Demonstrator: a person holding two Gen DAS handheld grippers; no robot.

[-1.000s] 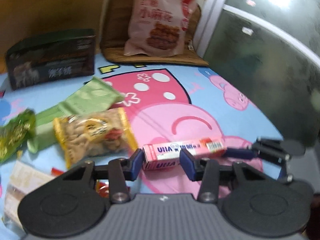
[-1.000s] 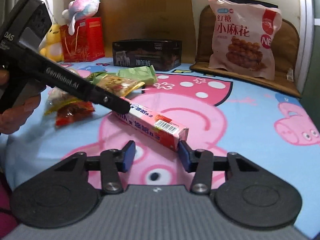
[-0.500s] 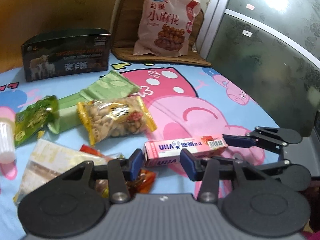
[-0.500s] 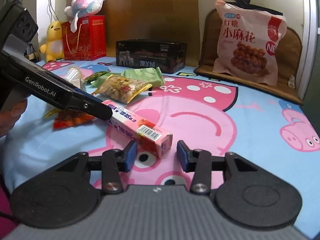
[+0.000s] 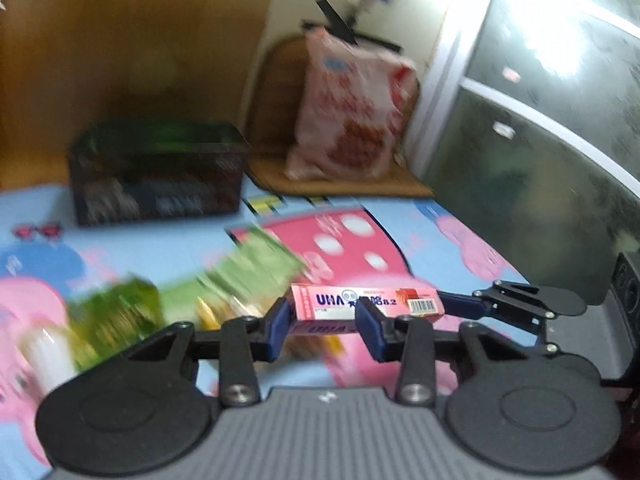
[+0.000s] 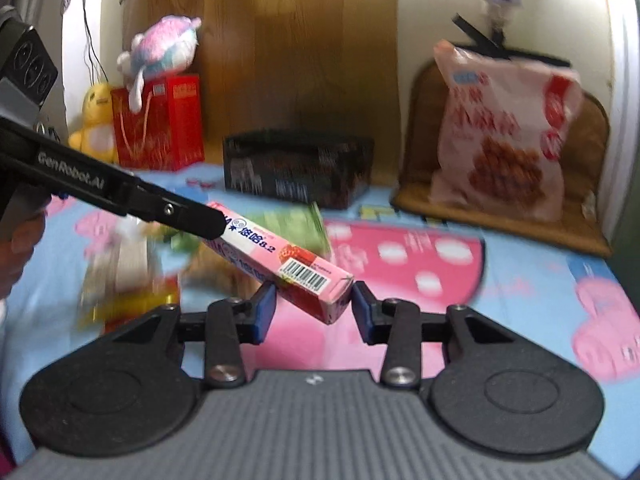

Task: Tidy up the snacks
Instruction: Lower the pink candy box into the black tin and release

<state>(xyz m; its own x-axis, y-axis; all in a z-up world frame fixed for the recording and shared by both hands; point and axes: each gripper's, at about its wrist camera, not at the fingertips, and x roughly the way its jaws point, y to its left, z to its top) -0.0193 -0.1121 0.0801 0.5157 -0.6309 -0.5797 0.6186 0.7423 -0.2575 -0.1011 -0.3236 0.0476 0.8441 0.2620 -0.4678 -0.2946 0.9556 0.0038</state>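
A long pink candy box point(image 5: 332, 300) hangs in the air above the cartoon-print sheet point(image 5: 452, 240), sharp against a blurred background. My left gripper point(image 5: 322, 316) has its jaws closing on the box's left end, both pads against it. In the left wrist view my right gripper point(image 5: 460, 306) holds the barcode end. In the right wrist view that end of the box point(image 6: 304, 272) sits tilted between the right gripper point(image 6: 314, 308), whose jaws are closing with the pads touching it. The left gripper point(image 6: 208, 226) covers the far end. A person's hand point(image 6: 20, 248) holds the left tool.
Green packets point(image 5: 256, 268) and other snack packs lie on the sheet below and left of the box. A dark carton point(image 6: 296, 168) stands at the back, with a big pink snack bag point(image 6: 504, 140) on a brown cushion. A red gift bag point(image 6: 160, 124) with plush toys stands back left. Glass door point(image 5: 540, 160) at right.
The pink box lay on the sheet with both grippers around its ends. Now both grippers have closed on it and lifted it off the sheet, and the views have tipped up.
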